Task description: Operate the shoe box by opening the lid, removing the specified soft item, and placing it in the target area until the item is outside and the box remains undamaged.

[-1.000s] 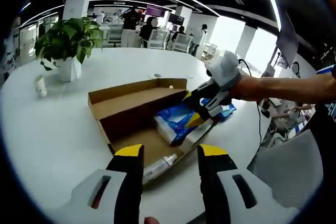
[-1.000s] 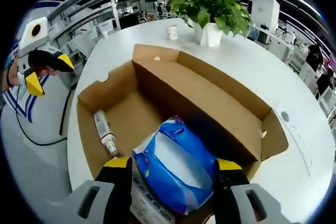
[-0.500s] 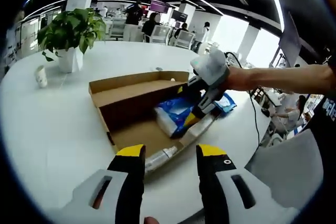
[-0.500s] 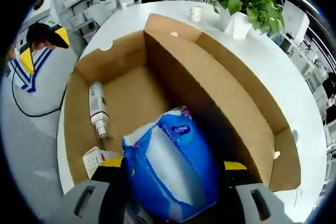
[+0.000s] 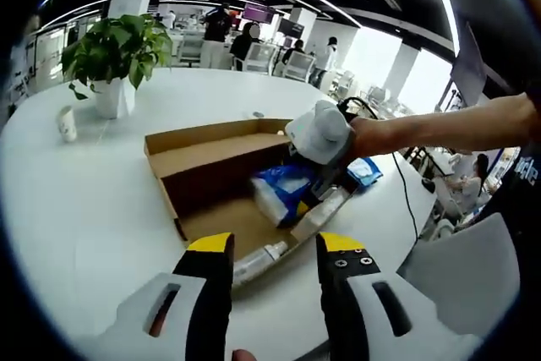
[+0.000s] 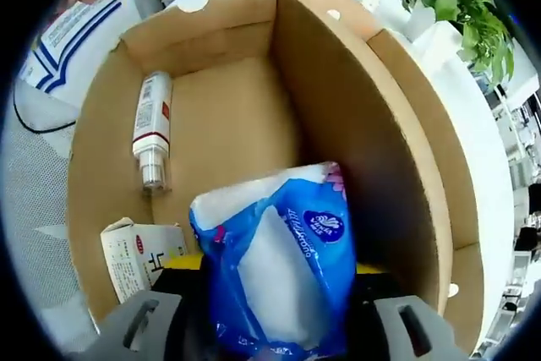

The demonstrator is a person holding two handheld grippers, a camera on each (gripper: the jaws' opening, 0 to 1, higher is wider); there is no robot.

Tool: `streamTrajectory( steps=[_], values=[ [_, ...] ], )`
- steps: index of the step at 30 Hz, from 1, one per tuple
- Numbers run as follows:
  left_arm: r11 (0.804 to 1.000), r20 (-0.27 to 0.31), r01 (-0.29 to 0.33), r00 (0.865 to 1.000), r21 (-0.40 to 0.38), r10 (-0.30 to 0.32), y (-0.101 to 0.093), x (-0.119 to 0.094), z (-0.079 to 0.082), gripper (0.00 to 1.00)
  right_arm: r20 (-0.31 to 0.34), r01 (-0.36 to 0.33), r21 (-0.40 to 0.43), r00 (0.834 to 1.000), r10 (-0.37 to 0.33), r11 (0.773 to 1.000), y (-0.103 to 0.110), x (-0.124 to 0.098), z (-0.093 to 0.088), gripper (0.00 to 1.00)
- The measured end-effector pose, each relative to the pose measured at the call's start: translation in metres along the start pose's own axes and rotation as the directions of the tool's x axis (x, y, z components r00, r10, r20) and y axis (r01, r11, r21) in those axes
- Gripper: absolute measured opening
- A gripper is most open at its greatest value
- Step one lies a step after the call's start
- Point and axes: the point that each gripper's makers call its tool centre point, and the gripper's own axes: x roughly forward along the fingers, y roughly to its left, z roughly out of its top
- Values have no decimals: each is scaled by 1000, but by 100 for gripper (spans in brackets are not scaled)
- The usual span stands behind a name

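An open brown cardboard shoe box (image 5: 211, 158) lies on the white round table. Inside it sits a soft blue and white tissue pack (image 5: 283, 190). In the left gripper view my right gripper (image 5: 314, 177) reaches down into the box over that pack. In the right gripper view the tissue pack (image 6: 279, 251) stands between the jaws of my right gripper (image 6: 279, 266), which are spread wide on either side of it and mostly hidden behind it. My left gripper (image 5: 275, 247) hovers open in front of the box, holding nothing.
A white bottle (image 6: 150, 128) and a small printed carton (image 6: 135, 255) lie on the box floor (image 6: 220, 116). A blue packet (image 5: 365, 171) rests on the table beside the box. A potted plant (image 5: 114, 48) and a small cup (image 5: 66, 123) stand far left.
My right gripper has pushed deeper into the box, so the tissue pack now sits further in between its jaws. The left gripper has barely moved.
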Motion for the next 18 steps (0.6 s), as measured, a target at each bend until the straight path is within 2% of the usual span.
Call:
streamTrajectory(
  steps=[3,5,8,12,18],
  values=[
    [1000,-3,4,1000,-7,-4,-3,2,-3,39,11,10,14,1000,-11,1000,1,-2,0,55],
    [1000,0,3,1000,-12,-3,-4,1,-3,39,25,31,33,999,-32,999,1,-5,1,44],
    [1000,4,2,1000,-10,-2,-3,0,-2,39,53,33,64,998,-37,997,2,-12,2,37],
    [1000,9,-3,1000,-10,3,1,-3,-1,38,91,15,124,995,-27,992,4,-18,4,33],
    [1000,21,-10,1000,-15,10,2,-8,2,38,110,25,130,993,-39,991,5,-27,5,32]
  ],
)
